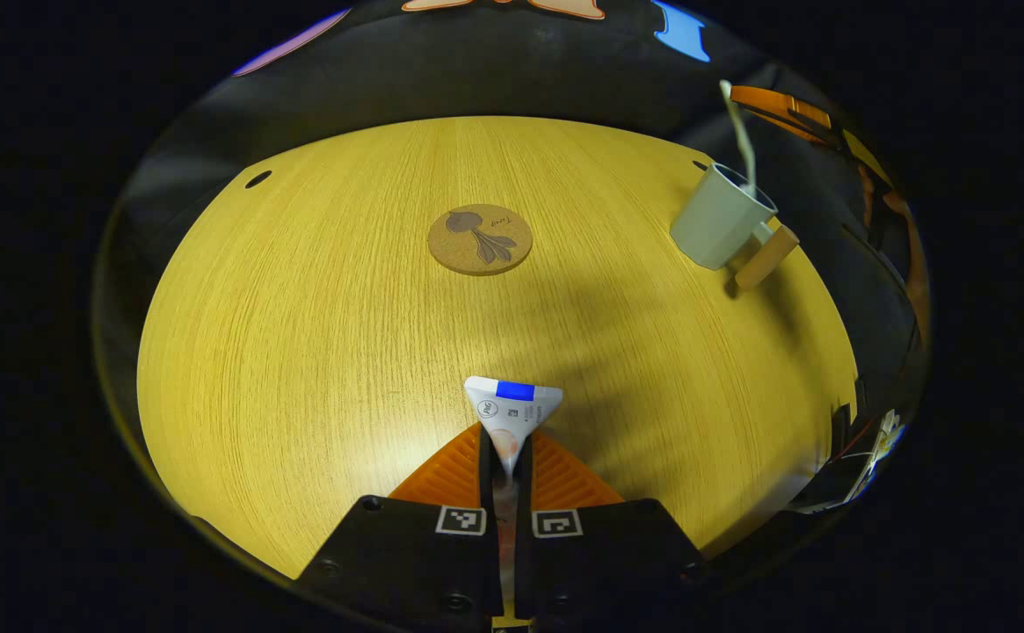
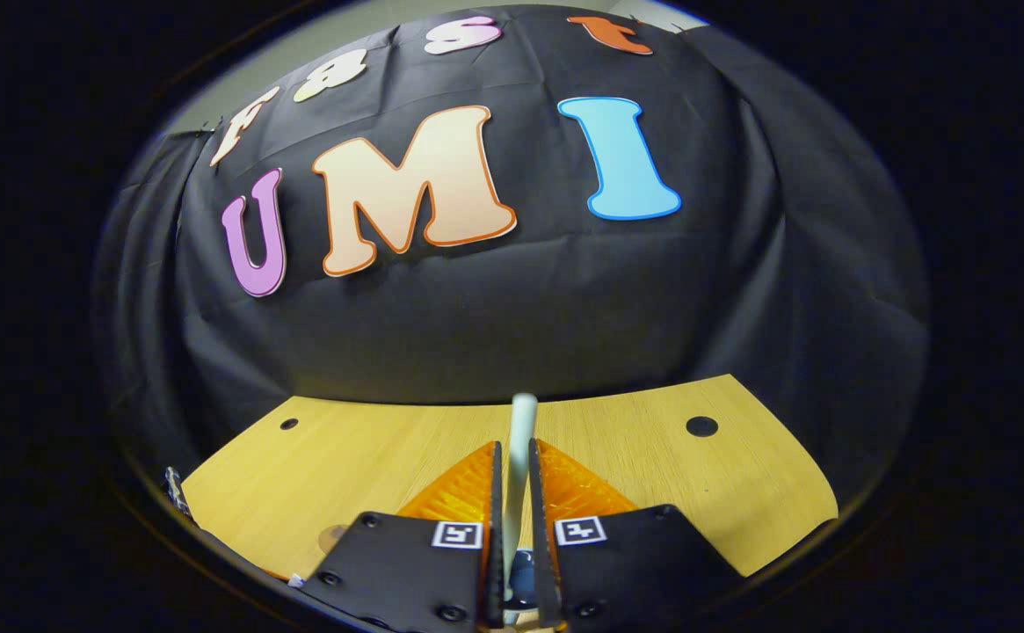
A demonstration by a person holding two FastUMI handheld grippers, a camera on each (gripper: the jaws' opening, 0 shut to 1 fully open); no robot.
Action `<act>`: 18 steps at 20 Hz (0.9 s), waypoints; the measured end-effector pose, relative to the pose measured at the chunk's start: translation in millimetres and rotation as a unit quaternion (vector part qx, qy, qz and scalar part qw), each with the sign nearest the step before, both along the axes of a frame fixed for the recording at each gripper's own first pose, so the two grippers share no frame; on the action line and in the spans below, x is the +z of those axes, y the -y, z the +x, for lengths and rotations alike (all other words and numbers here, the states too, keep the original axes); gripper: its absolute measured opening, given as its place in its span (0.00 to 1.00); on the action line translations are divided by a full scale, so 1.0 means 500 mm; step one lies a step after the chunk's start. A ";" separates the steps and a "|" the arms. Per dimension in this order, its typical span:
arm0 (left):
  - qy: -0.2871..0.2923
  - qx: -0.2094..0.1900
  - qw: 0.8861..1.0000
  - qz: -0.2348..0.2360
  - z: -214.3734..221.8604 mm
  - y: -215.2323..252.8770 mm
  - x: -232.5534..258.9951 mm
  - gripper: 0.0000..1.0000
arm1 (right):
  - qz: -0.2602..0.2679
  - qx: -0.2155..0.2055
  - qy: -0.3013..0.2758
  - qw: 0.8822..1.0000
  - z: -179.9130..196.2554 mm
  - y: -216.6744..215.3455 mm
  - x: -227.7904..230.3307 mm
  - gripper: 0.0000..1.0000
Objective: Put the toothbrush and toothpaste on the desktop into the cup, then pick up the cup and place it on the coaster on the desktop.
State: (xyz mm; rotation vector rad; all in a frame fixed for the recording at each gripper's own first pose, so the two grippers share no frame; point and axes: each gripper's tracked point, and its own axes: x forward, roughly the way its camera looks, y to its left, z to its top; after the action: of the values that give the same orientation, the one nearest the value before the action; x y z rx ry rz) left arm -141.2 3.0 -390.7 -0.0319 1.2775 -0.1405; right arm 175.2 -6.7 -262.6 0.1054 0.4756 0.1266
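In the left gripper view, the left gripper (image 1: 506, 453) is clamping the toothpaste tube (image 1: 512, 411) between its two orange fingers (image 1: 450, 479), the tube's flat crimped end with its blue band sticking out forward above the wooden desktop (image 1: 301, 352). The round cork coaster (image 1: 480, 239) is lying bare farther off, near the middle of the desktop. At the far right, near the desktop's edge, the pale cup (image 1: 718, 218) with its wooden handle is standing, and the toothbrush (image 1: 740, 132) is rising out of its mouth. Above it the right gripper (image 1: 780, 110), orange and black, is showing at the toothbrush's upper end; whether it is pinching there I cannot tell from this view.

In the right gripper view, the right gripper (image 2: 515, 462) is pressing its two orange fingers (image 2: 463, 492) against the pale toothbrush handle (image 2: 521, 422), which is poking up between them. Beyond it the desktop (image 2: 652, 475) is ending at the black cloth wall (image 2: 512, 308).
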 end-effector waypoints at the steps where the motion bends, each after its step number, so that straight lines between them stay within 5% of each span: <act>1: 0.000 -0.001 1.000 -0.001 0.000 0.000 0.000 0.05 | -0.002 0.003 0.002 1.000 -0.006 -0.002 0.004 0.21; 3: 0.001 -0.001 1.000 -0.001 0.000 0.000 -0.001 0.05 | 0.003 0.006 0.003 1.000 -0.018 -0.006 0.012 0.21; 4: 0.001 -0.003 1.000 -0.001 0.000 0.001 0.000 0.05 | 0.005 0.007 0.005 1.000 -0.020 -0.008 0.016 0.29; 9: 0.010 -0.005 1.000 0.004 0.000 0.000 0.000 0.07 | 0.000 0.009 0.008 1.000 -0.050 0.007 0.027 1.00; 18: 0.067 0.002 0.998 -0.012 0.021 0.016 0.031 0.02 | -0.011 -0.019 -0.026 0.999 -0.140 0.098 0.009 0.99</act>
State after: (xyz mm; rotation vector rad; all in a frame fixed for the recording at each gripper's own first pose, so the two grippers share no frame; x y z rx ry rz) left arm -130.8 -4.8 -375.0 -0.0449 1.1414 -0.1532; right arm 105.0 -55.5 -258.2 0.0955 0.5264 0.0806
